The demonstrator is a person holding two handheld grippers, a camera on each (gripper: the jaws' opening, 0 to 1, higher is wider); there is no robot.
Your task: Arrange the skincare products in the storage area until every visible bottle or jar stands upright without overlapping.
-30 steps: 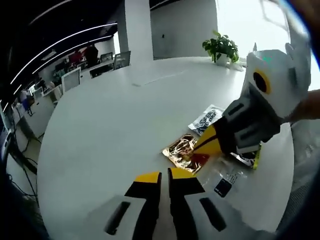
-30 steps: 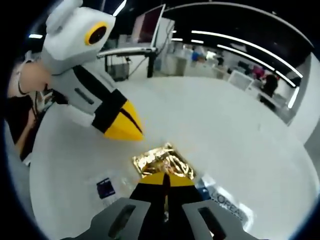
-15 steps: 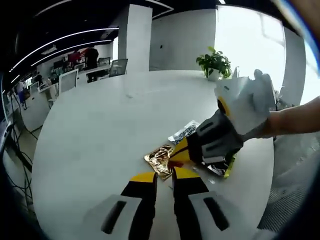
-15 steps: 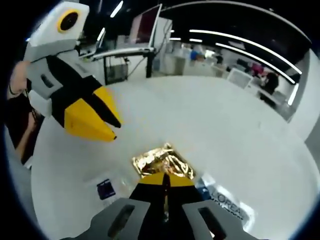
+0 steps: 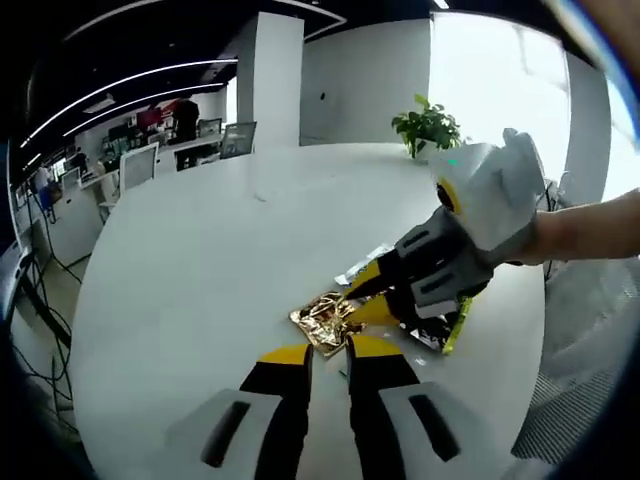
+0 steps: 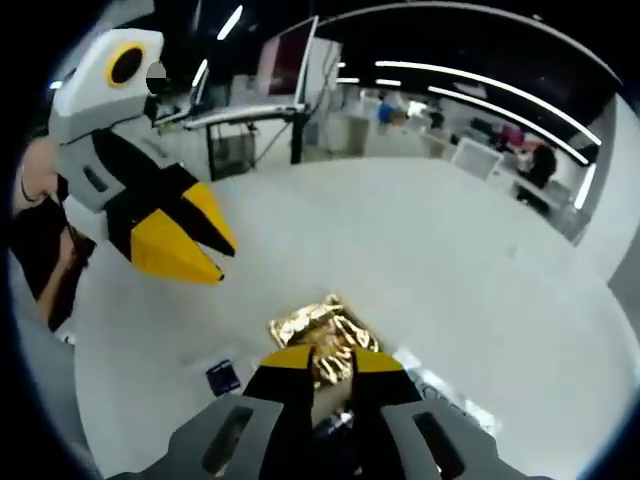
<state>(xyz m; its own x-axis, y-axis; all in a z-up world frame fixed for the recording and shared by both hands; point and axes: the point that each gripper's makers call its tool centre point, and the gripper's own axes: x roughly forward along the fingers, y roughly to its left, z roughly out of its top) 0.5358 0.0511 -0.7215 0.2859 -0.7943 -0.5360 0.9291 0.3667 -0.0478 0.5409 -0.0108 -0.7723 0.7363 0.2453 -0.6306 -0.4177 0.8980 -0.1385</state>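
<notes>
— How far along are we? I see no bottle or jar standing anywhere on the white table (image 5: 200, 280).

— Hardly begun, I'd say. What's out there is flat packets in a loose cluster, some lying over one another. Left to right in the left gripper view: the crinkled gold sachet (image 5: 325, 320), a pale printed sachet (image 5: 365, 265) behind it, and one with a yellow-green edge (image 5: 452, 325) poking out under the other tool. All lying down, none sorted.

— And the tongs?

— The left tongs (image 5: 328, 352) hover just short of the gold sachet, a narrow gap between the tips, nothing in them. In the right gripper view they're up at the left, off the table.

— The right ones?

— The right tongs (image 6: 320, 358) are directly over the gold sachet (image 6: 318, 330), jaws parted to either side of its near edge. Whether they're touching it, I can't tell. A small dark-labelled clear packet (image 6: 222, 376) lies just to their left.
</notes>
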